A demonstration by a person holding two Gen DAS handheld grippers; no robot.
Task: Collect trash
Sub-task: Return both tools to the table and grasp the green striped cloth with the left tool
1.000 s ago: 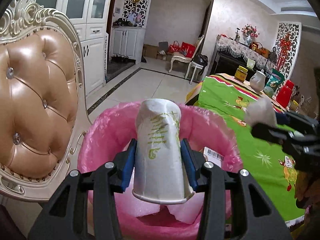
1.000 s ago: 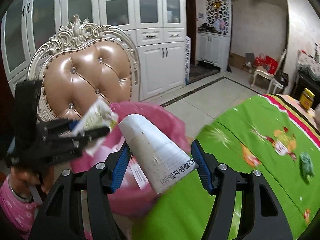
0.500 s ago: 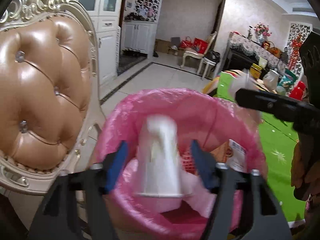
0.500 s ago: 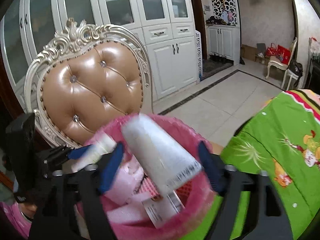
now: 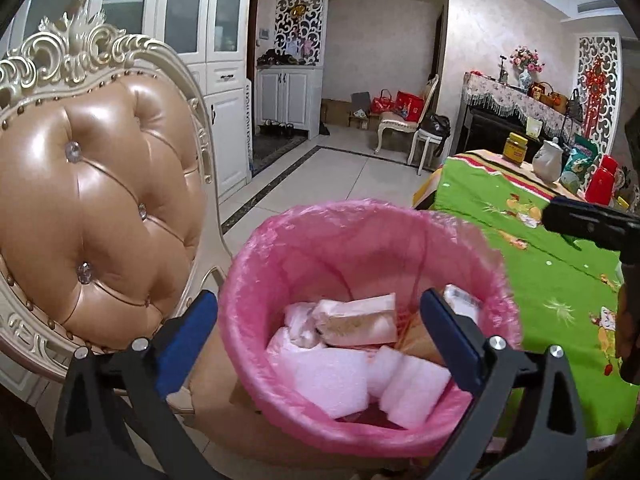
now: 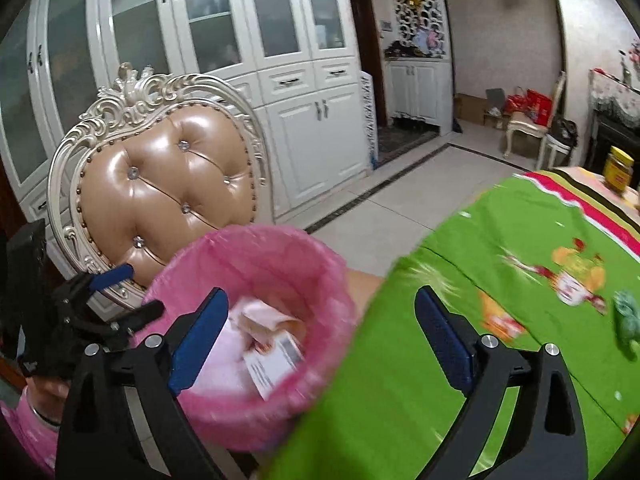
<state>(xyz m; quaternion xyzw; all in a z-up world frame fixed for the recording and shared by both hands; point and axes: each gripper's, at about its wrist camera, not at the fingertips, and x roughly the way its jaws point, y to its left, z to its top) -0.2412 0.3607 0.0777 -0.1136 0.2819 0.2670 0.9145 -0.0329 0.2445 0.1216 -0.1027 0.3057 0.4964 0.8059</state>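
Left gripper [image 5: 320, 332] spread wide, nothing between its blue pads, centred over the pink-bag-lined trash bin [image 5: 400, 232] at lower centre. Left view only: white foam blocks [image 5: 332, 380] and a crumpled paper cup [image 5: 356, 320] lying inside. Right gripper [image 6: 320, 336] also spread, empty, straddling bin rim and green patterned tablecloth [image 6: 500, 300]. Right view only: printed carton [image 6: 276, 360] in the bin, left gripper at lower left. Tufted tan leather chair [image 5: 92, 208] sits left of the bin.

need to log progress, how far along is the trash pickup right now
Done: the pink-lined bin already holds white foam pieces, a crumpled paper cup and a small carton. In hand: nothing; the left gripper and right gripper are both open and empty. Left: no loose trash shows on the near green tablecloth; its far end is out of view.
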